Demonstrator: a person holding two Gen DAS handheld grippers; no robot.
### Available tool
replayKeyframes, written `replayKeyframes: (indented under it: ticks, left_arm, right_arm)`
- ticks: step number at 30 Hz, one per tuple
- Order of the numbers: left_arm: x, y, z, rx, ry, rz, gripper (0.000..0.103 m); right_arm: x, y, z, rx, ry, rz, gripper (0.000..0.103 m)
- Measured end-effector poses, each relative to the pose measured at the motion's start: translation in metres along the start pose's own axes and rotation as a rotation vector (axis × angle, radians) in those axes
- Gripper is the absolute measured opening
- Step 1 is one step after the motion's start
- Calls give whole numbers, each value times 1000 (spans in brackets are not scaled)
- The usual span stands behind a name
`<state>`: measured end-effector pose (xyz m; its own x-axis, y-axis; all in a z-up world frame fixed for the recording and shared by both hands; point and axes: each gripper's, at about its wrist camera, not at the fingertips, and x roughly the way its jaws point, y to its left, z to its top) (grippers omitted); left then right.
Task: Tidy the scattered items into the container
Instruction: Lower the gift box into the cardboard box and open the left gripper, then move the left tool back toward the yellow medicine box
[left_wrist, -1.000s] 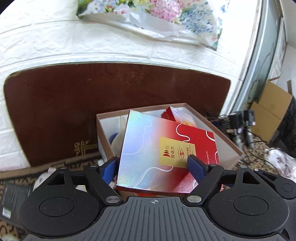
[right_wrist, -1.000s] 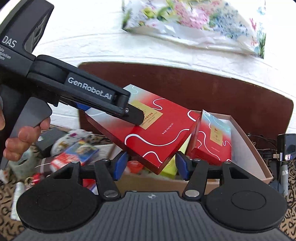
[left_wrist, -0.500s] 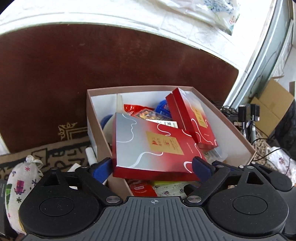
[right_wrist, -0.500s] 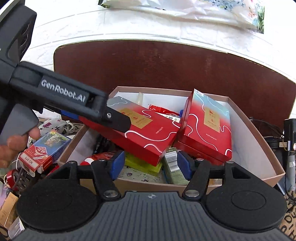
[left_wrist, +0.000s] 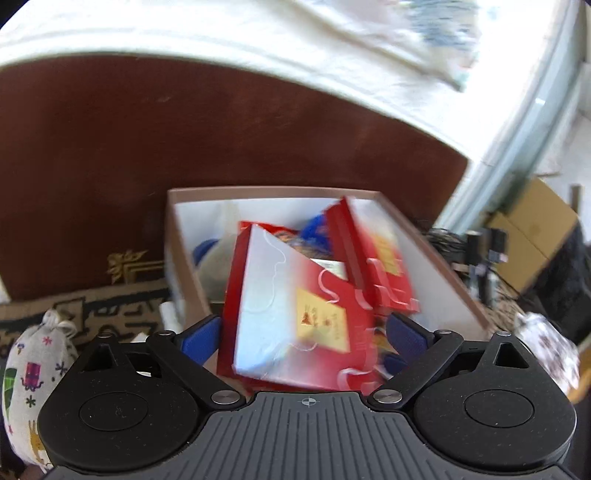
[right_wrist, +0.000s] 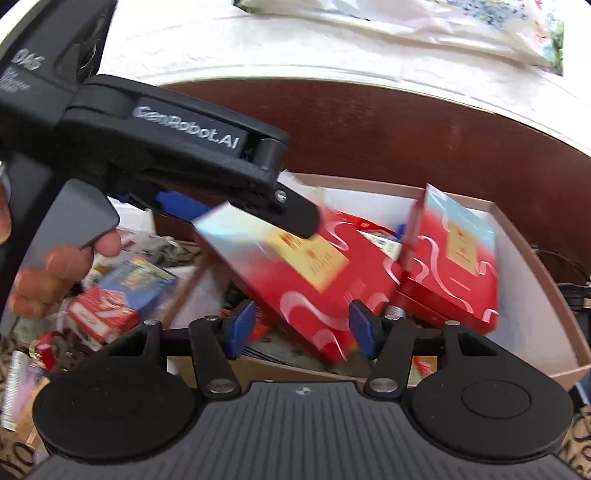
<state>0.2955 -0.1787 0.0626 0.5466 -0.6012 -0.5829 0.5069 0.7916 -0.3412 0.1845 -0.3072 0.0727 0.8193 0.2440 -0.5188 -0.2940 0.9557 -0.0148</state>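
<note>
Over the near left corner of the open cardboard container (right_wrist: 546, 280), the large red box (right_wrist: 325, 280) lies tilted, its silver-blue end raised toward the left and its red end dipping down into the clutter inside. Its long axis runs from upper left to lower right in the right wrist view, roughly across the container's near wall. The left gripper (left_wrist: 306, 334) straddles it with jaws spread wide; both blue pads stand just clear of the box's sides, so it reads as let go, though blur makes the gap on the right side hard to judge. In the right wrist view that same tool comes in from the left, its dark fingertip over the box's yellow label.

A second, smaller red box (right_wrist: 454, 266) leans just beside it to the right, already inside. The right gripper (right_wrist: 301, 328) holds nothing: its jaws are closing, with the big box's low end seen beyond them rather than pinched between the pads.

The left hand is plainly the nearer one. Loose packets (right_wrist: 110, 295) on the patterned cloth at left, and a printed pouch (left_wrist: 33, 373), are not yet in the container.
</note>
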Motion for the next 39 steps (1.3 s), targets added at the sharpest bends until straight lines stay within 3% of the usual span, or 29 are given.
replayKeyframes:
  ticks: [6,11,16,19,22,29,34,39]
  left_arm:
    - [-15,-4,-1,19,-56,27,100]
    - [-10,6,1,-43,-24,-27,101]
    - [-3,-3,-2,-7,-8,-36,103]
    - [4,-10,-3,-7,40,-107,103]
    - [6,-15,-7,34,35,-62,103]
    - [-12,-2,-11,-4,-41,12,103]
    - [-14,0,-15,-18,1,-11,103]
    - [-32,-11,-37,67,10,6,103]
  right_arm:
    - [7,2,5,0,1,-62,65]
    - [5,1,6,0,-14,-79,69]
    - [8,-8,1,27,5,-109,72]
    - [6,-14,-2,44,12,-116,72]
    - [6,-16,-4,48,22,-121,73]
    - [6,-17,-5,66,13,-126,79]
    - [1,-13,-6,66,0,-125,91]
    - [-18,-3,-5,66,-16,-127,98]
